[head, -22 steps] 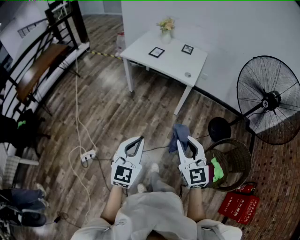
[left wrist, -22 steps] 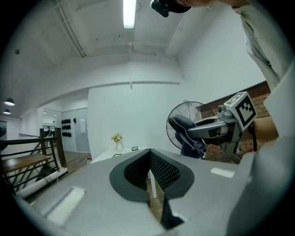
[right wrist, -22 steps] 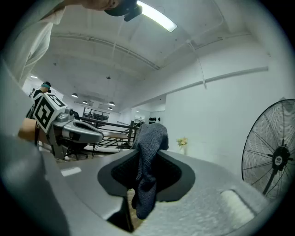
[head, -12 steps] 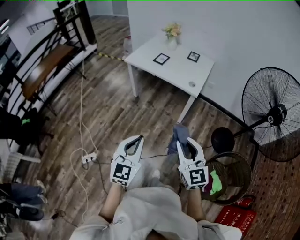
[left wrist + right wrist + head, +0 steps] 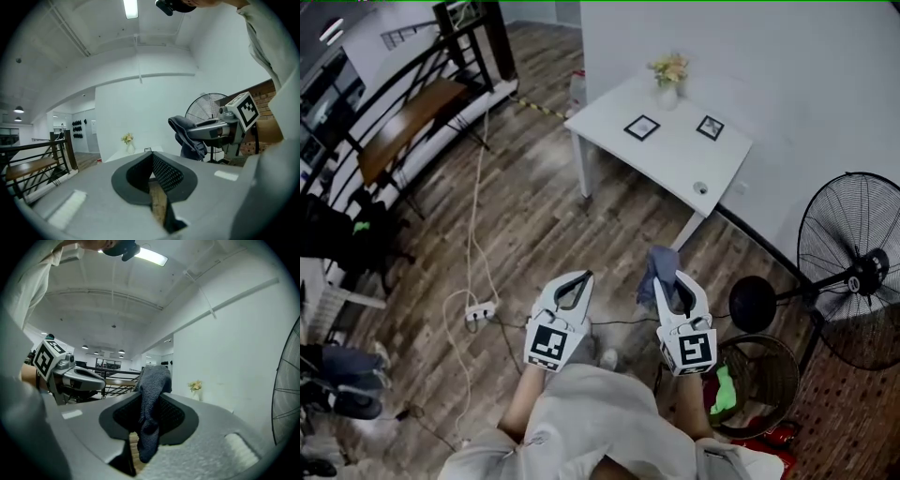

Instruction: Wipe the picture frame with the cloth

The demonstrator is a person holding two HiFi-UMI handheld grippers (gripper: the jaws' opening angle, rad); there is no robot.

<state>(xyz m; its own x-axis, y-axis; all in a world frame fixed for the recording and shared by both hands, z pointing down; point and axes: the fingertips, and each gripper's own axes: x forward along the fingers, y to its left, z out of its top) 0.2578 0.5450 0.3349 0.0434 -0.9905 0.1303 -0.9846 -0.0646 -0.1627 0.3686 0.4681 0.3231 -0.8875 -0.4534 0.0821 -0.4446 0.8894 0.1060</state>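
Two small dark picture frames lie on the white table (image 5: 675,173) far ahead: one (image 5: 642,127) to the left, the other (image 5: 710,127) to the right. My right gripper (image 5: 668,279) is shut on a grey-blue cloth (image 5: 659,265), held over the wooden floor well short of the table. In the right gripper view the cloth (image 5: 151,399) hangs from between the jaws. My left gripper (image 5: 580,277) is beside it at the same height, jaws shut with nothing in them (image 5: 152,155). Both grippers point toward the table.
A vase of flowers (image 5: 668,73) stands at the table's back edge, and a small round object (image 5: 700,187) lies near its front right. A large floor fan (image 5: 858,272) and a wicker basket (image 5: 761,375) stand to the right. A power strip (image 5: 478,311) and cable lie on the floor to the left, with a railing (image 5: 403,103) beyond.
The head view has shifted: the table, fan and basket have slid right and lower in the picture. Both grippers keep the same pose, and the cloth stays in the right one.
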